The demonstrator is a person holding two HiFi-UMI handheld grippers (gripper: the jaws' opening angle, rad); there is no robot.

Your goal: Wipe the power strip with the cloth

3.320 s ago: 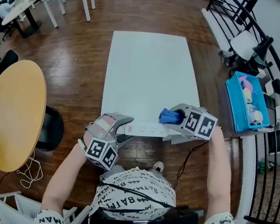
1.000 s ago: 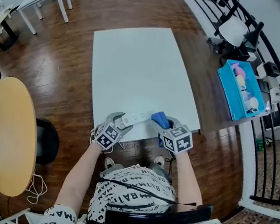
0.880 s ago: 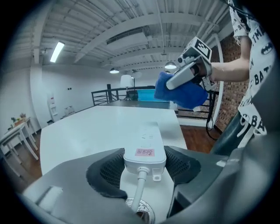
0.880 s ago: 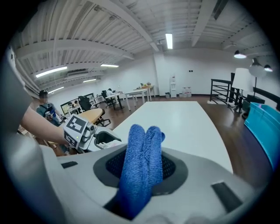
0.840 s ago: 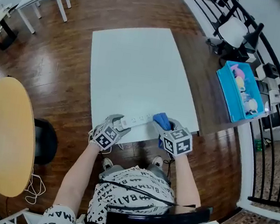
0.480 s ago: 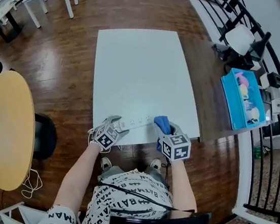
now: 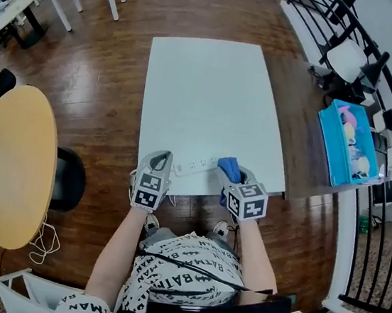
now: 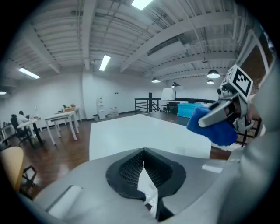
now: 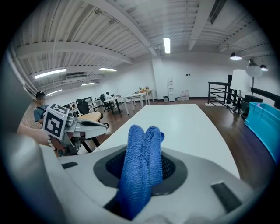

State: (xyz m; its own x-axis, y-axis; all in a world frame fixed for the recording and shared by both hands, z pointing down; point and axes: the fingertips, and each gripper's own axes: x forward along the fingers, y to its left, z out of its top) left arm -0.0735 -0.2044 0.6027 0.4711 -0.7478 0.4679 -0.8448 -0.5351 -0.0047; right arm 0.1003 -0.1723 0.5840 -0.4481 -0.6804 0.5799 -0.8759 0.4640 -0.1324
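A long, white plastic power strip [image 7: 198, 165] lies along the near edge of the smooth white table [image 7: 205, 89]. The right gripper [image 7: 235, 177] pinches a folded, fluffy blue cloth [image 7: 228, 166] at the strip's right end. The left gripper [image 7: 160, 160], just left of the strip, has its jaws pressed together and empty.
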